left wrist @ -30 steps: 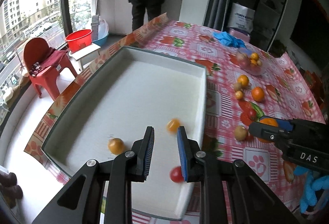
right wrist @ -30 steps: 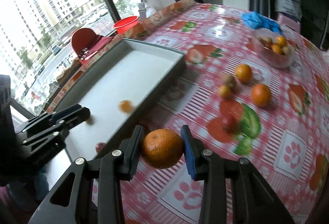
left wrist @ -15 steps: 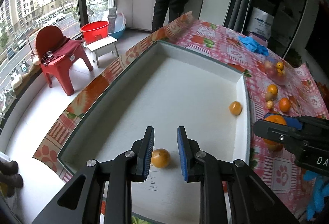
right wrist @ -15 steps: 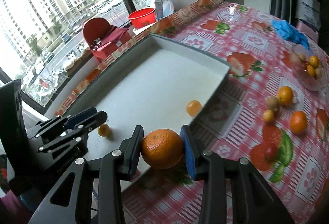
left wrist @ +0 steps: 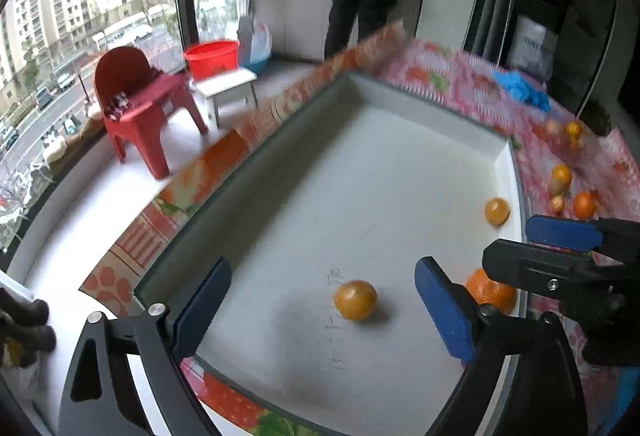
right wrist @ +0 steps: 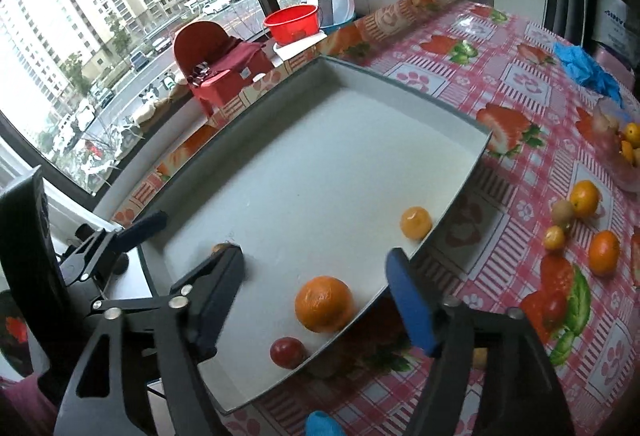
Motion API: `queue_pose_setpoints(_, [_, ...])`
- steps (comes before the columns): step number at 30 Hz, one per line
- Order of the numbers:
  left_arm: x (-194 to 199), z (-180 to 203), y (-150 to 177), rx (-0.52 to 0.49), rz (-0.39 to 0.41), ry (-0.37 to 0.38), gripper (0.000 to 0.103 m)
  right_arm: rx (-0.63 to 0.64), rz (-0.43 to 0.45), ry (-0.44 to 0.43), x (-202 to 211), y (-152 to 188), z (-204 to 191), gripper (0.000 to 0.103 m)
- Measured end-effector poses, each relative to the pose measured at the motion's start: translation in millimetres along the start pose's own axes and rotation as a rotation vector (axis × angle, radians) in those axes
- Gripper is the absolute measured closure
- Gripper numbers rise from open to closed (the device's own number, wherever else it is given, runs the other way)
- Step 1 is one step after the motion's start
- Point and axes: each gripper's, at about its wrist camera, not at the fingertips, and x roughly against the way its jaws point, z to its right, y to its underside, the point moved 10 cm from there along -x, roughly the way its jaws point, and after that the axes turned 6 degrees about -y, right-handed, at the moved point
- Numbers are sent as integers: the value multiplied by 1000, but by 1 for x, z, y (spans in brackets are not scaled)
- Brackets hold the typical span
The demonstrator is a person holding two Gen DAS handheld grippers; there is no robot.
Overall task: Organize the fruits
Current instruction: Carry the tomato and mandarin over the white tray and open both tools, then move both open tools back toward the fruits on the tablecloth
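Bright window at upper left, towers and a street outside, a red chair [left wrist: 136,108] and red basin [right wrist: 292,22] on the floor below. Pink strawberry-print cloth over the desk [right wrist: 532,84], with a wide white tray [left wrist: 505,156] filling mid-frame.

Right claw [right wrist: 316,300] opening, grasping nothing — big orange [right wrist: 324,303] lying loose on the tray floor between the spread pads, hard by the tray's right wall, a small red fruit [right wrist: 287,352] just below it. Left claw [left wrist: 322,306] opening too, released; small yellow-orange fruit [left wrist: 355,299] sitting free between its pads at lower centre, another [left wrist: 497,211] further up by the right wall.

More fruit still out on the cloth at right of frame — two oranges [right wrist: 584,198] and some small pieces, well apart from the tray. Nearer to the right claw, by the look of it; likely next a swing right and up-frame.
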Motion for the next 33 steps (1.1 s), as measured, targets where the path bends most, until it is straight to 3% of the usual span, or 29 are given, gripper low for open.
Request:
queue_pose_setpoints(2, [-1,1,2,7,-28,29,9,-7,10,11,5,-1,3,21])
queue_pose_setpoints(5, [-1,0,1,9,-31,14,9,-16,25,38,13,-2,11,16])
queue_pose_setpoints(8, [0,6,2,11,-35,22,9,-16,41,96,22,-1,24,0])
queue_pose_setpoints(16, [6,29,0,-23,-32,35,9,-84,72,149,52,17,71,0])
queue_pose_setpoints(25, [17,57,-1,-75,-23,46,9,-192,35,262,69,76,138,0])
queue_pose_setpoints(33, [21,75,0,-112,-29,54,9,-180,-14,313,63,108,153,0])
